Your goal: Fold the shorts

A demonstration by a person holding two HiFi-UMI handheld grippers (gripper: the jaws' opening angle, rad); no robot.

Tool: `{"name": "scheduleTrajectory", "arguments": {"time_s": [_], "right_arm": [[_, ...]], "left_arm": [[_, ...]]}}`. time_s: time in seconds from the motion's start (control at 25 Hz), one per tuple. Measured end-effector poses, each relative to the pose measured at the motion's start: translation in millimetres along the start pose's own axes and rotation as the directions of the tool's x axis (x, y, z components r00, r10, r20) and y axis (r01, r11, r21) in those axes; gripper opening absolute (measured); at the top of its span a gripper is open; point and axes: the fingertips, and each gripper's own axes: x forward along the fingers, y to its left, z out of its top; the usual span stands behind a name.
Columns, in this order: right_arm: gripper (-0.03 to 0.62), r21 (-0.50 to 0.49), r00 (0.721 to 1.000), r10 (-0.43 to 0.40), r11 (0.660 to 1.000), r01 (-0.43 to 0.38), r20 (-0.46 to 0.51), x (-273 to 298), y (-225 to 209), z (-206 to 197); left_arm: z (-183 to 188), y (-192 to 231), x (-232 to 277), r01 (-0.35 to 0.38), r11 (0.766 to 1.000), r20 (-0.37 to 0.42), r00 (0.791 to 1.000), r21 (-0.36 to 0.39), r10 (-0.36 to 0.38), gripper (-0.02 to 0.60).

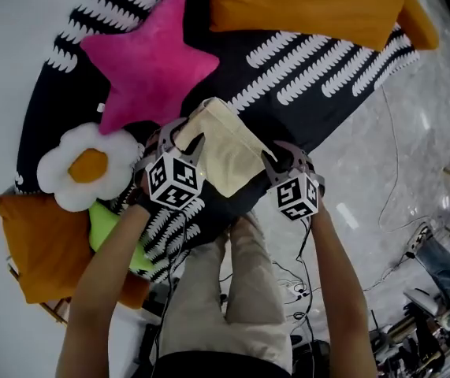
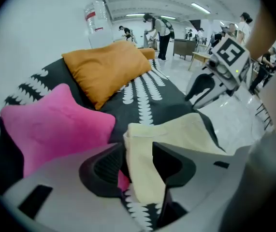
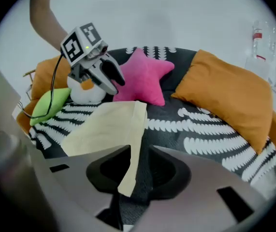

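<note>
The cream shorts (image 1: 225, 148) lie folded into a small bundle on the black bedspread (image 1: 303, 93) with white markings, lifted at both near corners. My left gripper (image 1: 184, 136) is at the bundle's left corner. In the left gripper view a fold of the shorts (image 2: 186, 132) hangs between the jaws of the left gripper (image 2: 138, 146), with a gap beside the left pad. My right gripper (image 1: 281, 154) is at the right corner. In the right gripper view a narrow strip of the shorts (image 3: 106, 127) droops between the jaws of the right gripper (image 3: 140, 149), loose and with dark space on its right.
A pink star pillow (image 1: 150, 61) lies just beyond the shorts, a flower pillow (image 1: 87, 168) to the left, with a green pillow (image 1: 114, 231) and orange cushions (image 1: 39, 242) (image 1: 311, 6) around. Cables (image 1: 288, 282) run over the marble floor by my legs. People (image 2: 162, 30) stand far off.
</note>
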Motion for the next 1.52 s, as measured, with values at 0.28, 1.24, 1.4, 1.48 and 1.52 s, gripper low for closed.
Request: {"name": "scheduleTrajectory", "arguments": {"time_s": [0.28,1.24,1.4,1.48,1.52], "right_arm": [[0.14,-0.369,0.972,0.19,0.901,-0.23,-0.141,87.4,34.9,27.3],[0.301,-0.74,0.775,0.135,0.235,-0.63,-0.617,115.4,61.8,-0.9],[0.251,-0.719,0.765,0.133,0.272,-0.64,-0.631,113.2,66.4,-7.4],[0.163,-0.701,0.765,0.13,0.327,-0.634,-0.631,107.2,66.1,-11.5],[0.12,-0.693,0.775,0.136,0.374,-0.617,-0.617,103.0,66.5,-13.1]], "left_arm": [[-76.2,-113.2,33.8,0.221,0.974,-0.16,0.964,0.055,-0.21,0.38],[-130.2,-105.7,63.3,0.179,0.984,-0.301,0.937,-0.026,-0.178,0.396],[-133.1,-108.0,60.8,0.187,0.982,-0.284,0.941,-0.023,-0.185,0.389],[-130.2,-108.4,58.6,0.194,0.981,-0.277,0.942,-0.019,-0.192,0.35],[-128.2,-109.6,55.3,0.197,0.98,-0.273,0.942,-0.014,-0.193,0.298]]}}
